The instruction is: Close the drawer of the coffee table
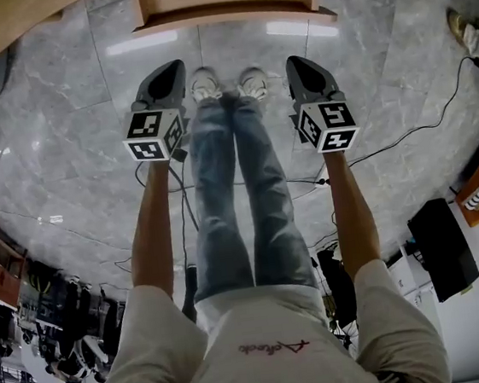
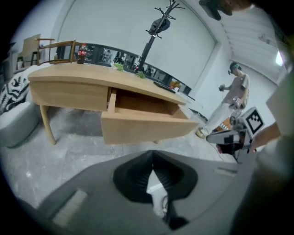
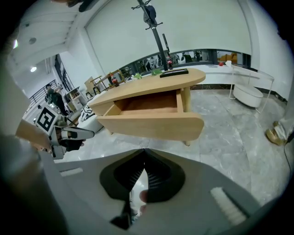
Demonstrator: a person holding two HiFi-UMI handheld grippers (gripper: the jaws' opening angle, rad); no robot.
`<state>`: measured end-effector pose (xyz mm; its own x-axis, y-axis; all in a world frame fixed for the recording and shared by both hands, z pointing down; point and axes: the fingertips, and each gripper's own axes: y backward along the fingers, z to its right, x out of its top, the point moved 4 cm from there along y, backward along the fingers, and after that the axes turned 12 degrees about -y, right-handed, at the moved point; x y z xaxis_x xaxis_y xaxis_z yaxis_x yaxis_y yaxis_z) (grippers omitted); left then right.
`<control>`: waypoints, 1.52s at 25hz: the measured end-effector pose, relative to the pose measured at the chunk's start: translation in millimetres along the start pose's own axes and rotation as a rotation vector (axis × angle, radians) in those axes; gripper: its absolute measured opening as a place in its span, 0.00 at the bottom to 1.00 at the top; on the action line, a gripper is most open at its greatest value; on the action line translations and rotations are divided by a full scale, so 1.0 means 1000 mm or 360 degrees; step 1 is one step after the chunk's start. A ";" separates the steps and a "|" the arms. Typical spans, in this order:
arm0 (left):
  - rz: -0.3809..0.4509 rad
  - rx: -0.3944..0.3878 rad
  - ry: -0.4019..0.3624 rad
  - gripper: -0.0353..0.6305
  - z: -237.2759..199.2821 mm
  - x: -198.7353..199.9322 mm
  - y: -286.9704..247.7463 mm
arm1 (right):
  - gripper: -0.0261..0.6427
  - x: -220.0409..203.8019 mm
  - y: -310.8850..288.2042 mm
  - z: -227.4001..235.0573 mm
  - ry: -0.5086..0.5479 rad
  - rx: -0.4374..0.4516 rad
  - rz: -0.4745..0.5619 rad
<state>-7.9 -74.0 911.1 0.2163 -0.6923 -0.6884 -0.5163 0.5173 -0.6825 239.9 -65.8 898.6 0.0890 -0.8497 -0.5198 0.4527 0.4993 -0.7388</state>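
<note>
The drawer [image 2: 143,126] is standing open, jutting out from the front of the pale wooden coffee table [image 2: 69,75], and its inside is showing bare wood. In the head view the drawer [image 1: 227,7] is lying at the top of the frame, straight ahead of the person's shoes [image 1: 204,85]. In the right gripper view the drawer [image 3: 151,125] is projecting toward the camera beneath the coffee table [image 3: 138,92].

On the surface a cola bottle [image 2: 81,53] is standing upright near the far left end, and a dark flat object [image 3: 173,71] is lying near the other end. A black coat stand [image 2: 151,39] is rising behind the table.

The left hand-held gripper [image 2: 152,156] is pointing at the drawer front with its jaws pressed together and nothing between them. The right hand-held gripper [image 3: 145,153] is doing the same, jaws closed and empty. Both are hanging well apart from the drawer, over the grey marble floor [image 1: 64,163]. In the head view the left hand-held gripper [image 1: 174,67] and the right hand-held gripper [image 1: 293,62] are sitting on either side of the person's legs, arms stretched forward.

Cables [image 1: 405,133] are trailing across the floor to the right, and a white pouf [image 3: 248,95] is sitting by the far wall. Another person [image 2: 236,94] is standing in the background.
</note>
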 end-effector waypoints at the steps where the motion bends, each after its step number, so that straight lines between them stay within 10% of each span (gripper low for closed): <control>1: 0.0004 -0.0001 -0.0012 0.05 -0.001 0.002 -0.005 | 0.05 0.002 -0.005 0.001 0.0003 0.0003 -0.0002; 12: 0.0062 0.0037 -0.0040 0.05 -0.022 0.017 -0.039 | 0.13 0.027 -0.054 0.009 -0.0035 0.0077 0.0037; 16: 0.0061 0.0015 -0.0021 0.22 -0.022 0.018 -0.047 | 0.18 0.036 -0.065 0.013 -0.0060 0.0062 0.0076; 38: 0.0140 0.0044 0.0043 0.21 -0.027 0.045 -0.050 | 0.16 0.058 -0.066 0.008 -0.0081 0.0025 0.0136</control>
<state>5.0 -144.6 920.4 0.1484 -0.6567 -0.7394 -0.5094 0.5901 -0.6264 222.6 -149.1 920.9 0.1726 -0.8117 -0.5580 0.4550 0.5681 -0.6857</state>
